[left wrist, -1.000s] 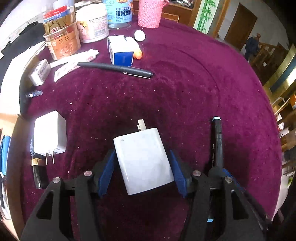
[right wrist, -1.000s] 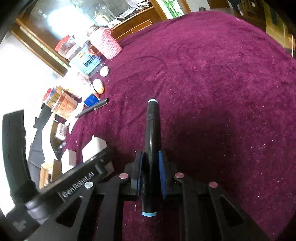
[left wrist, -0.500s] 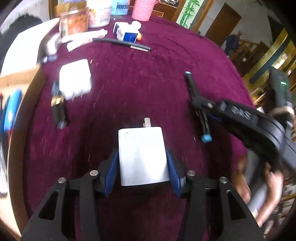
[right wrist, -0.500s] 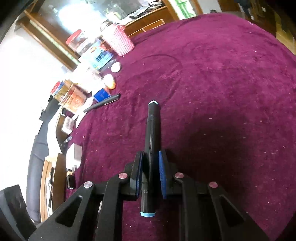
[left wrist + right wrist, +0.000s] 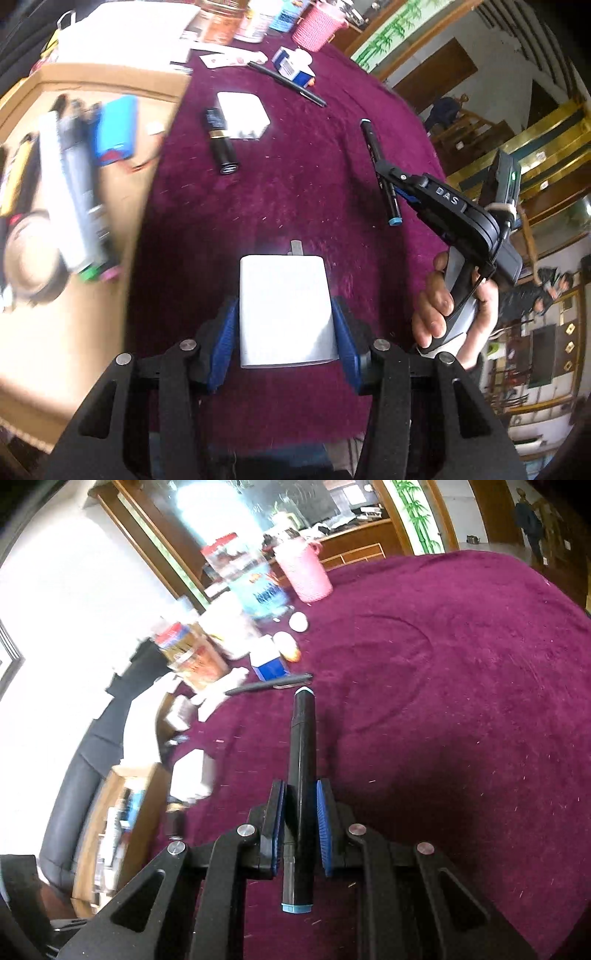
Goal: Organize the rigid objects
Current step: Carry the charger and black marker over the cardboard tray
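Observation:
My left gripper [image 5: 283,325] is shut on a white plug charger [image 5: 284,310], held above the purple tablecloth with its prongs pointing forward. My right gripper [image 5: 301,812] is shut on a black marker with blue ends [image 5: 301,775]; it also shows in the left wrist view [image 5: 380,173], to the right of the charger. A second white charger [image 5: 242,114] and a black lipstick tube [image 5: 221,142] lie on the cloth ahead. A cardboard box [image 5: 66,206] at the left holds several items.
A black pen [image 5: 288,83], a blue-white small box [image 5: 293,66], a pink basket [image 5: 317,26] and jars [image 5: 195,653] stand at the table's far side. The box [image 5: 122,819] sits left of the table edge. A black chair [image 5: 81,768] is beside it.
Both grippers have lifted and pulled back with their objects. The left view has swung left, bringing the cardboard box into sight. The right gripper has turned toward the jars.

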The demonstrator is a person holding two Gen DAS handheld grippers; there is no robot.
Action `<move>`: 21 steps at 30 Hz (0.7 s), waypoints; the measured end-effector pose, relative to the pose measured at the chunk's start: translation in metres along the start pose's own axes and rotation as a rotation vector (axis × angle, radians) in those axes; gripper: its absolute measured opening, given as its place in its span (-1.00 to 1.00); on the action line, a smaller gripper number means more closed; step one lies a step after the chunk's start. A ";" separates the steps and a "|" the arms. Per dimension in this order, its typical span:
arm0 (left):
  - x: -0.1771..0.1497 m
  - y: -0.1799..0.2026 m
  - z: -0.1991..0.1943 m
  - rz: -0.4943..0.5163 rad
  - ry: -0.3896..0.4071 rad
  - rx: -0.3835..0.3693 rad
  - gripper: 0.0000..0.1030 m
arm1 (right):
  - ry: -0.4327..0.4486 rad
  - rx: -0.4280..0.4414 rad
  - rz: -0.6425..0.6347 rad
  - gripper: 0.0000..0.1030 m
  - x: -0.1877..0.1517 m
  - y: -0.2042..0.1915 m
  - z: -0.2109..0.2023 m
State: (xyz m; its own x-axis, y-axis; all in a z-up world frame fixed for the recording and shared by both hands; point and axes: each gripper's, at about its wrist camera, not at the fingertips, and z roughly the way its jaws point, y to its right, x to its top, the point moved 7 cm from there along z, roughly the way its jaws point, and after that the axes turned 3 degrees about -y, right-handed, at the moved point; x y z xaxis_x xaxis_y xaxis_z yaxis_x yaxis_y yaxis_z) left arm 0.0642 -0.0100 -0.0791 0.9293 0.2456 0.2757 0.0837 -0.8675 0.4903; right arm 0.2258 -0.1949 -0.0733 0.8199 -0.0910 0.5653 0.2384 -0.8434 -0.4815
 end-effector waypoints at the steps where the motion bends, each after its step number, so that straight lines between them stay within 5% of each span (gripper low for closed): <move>1: -0.002 -0.002 -0.007 -0.005 0.005 -0.013 -0.07 | 0.009 0.019 -0.005 -0.72 -0.002 -0.008 -0.005; 12: 0.004 -0.032 -0.075 -0.029 0.121 -0.058 -0.07 | -0.043 0.299 -0.146 -0.71 -0.066 -0.145 -0.020; 21: -0.002 -0.076 -0.105 -0.106 0.185 0.007 -0.07 | -0.093 0.345 -0.227 -0.71 -0.095 -0.184 -0.012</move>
State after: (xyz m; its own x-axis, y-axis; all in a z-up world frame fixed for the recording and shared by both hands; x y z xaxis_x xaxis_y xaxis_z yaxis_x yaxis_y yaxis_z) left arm 0.0179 0.1010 -0.0308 0.8331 0.4108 0.3705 0.1812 -0.8355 0.5188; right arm 0.0979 -0.0378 -0.0301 0.7662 0.1376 0.6277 0.5656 -0.6081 -0.5570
